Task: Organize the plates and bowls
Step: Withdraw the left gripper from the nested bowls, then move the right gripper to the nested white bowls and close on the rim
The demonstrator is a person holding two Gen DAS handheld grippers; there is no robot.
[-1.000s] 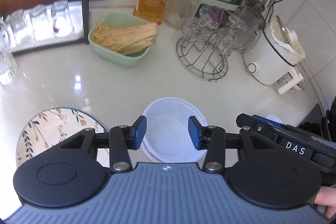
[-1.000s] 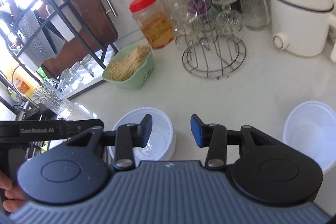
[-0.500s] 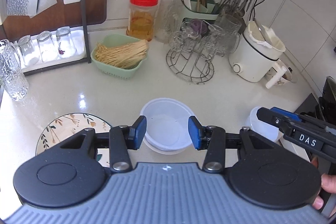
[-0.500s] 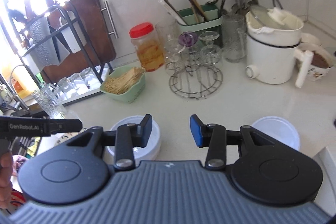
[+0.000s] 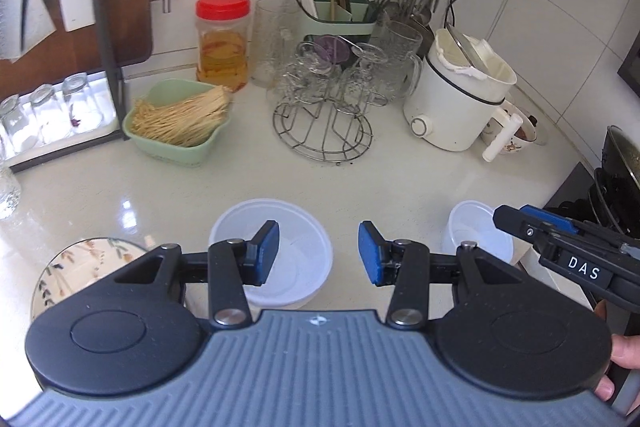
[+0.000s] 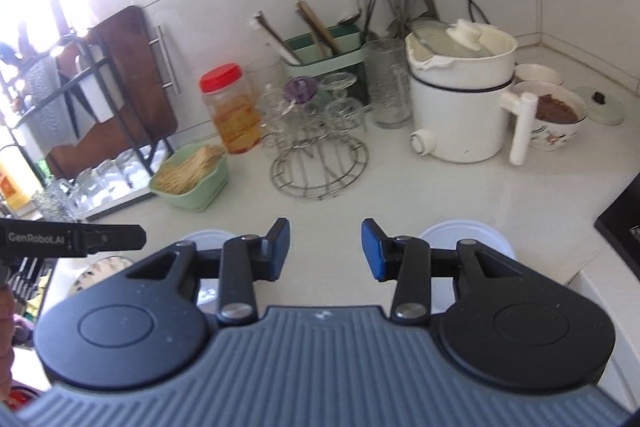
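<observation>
Approach stage: left gripper (image 5: 319,253) and right gripper (image 6: 326,250) hover spread and empty above the countertop (image 5: 400,179). Two white bowls (image 5: 280,247) (image 5: 476,235) and a floral plate (image 5: 76,263) lie apart; next, one gripper must descend onto a bowl rim.

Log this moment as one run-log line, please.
left gripper: open, empty | right gripper: open, empty | two white bowls: apart on counter | floral plate: left | nothing stacked
</observation>
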